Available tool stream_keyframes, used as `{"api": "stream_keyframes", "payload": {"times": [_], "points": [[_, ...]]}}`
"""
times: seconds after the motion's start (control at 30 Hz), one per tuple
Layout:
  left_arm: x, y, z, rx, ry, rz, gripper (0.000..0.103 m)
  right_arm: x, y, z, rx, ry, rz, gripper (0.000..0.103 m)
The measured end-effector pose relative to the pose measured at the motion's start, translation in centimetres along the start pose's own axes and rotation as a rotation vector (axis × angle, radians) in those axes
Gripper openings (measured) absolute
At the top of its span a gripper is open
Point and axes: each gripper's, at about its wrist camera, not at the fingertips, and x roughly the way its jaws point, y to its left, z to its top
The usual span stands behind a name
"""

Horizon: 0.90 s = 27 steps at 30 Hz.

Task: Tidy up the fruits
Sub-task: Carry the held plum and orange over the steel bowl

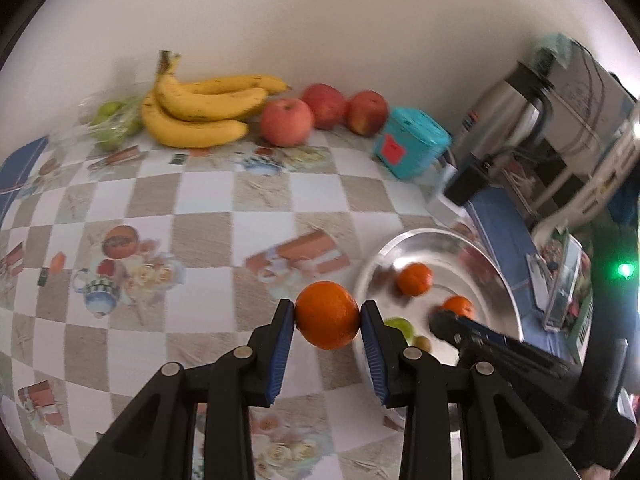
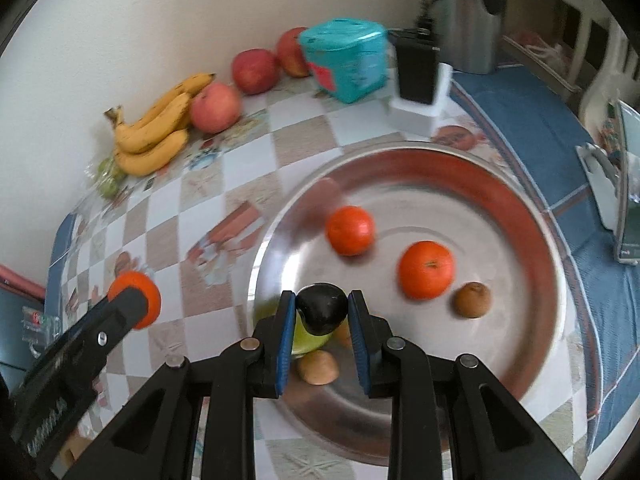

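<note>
My left gripper [image 1: 328,316] is shut on an orange [image 1: 327,315], held above the checked tablecloth just left of the steel tray [image 1: 496,276]. The same orange [image 2: 140,292] shows at the left of the right wrist view, in the left gripper's fingers [image 2: 120,312]. My right gripper [image 2: 322,308] is shut on a dark avocado [image 2: 322,307] over the tray's near left part [image 2: 520,208]. In the tray lie two oranges [image 2: 350,230] [image 2: 426,269], a brown kiwi [image 2: 472,299], a green fruit [image 2: 308,338] and another brown fruit [image 2: 319,367].
Along the wall lie bananas [image 1: 200,108], three red apples [image 1: 286,121], green fruit in a clear bag [image 1: 114,120] and a teal box [image 1: 412,142]. A steel kettle [image 1: 500,120] and a black charger on a white base [image 2: 418,80] stand beyond the tray.
</note>
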Motion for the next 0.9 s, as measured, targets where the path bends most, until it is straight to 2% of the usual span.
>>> {"api": "stream_keyframes", "payload": {"times": [0.23,0.43,0.6,0.9], "points": [[1.5,-2.5,-0.9,0.029,0.020,-0.067,0.037,-0.2,-2.4,0.4,0.058,-0.028,-0.041,0.028],[3.1,-3.1,-0.9,0.030,-0.009,-0.056,0.037,0.0,-3.0,0.7,0.076,-0.063,-0.025,0.028],[4.2,-2.9,-0.9,0.017,-0.008,-0.071,0.037,1.1,-3.2,0.7,0.088,-0.028,-0.019,0.028],[4.7,-3.1,-0.9,0.023,-0.004,-0.076,0.037,1.1,-3.4,0.7,0.105,-0.018,-0.013,0.028]]}}
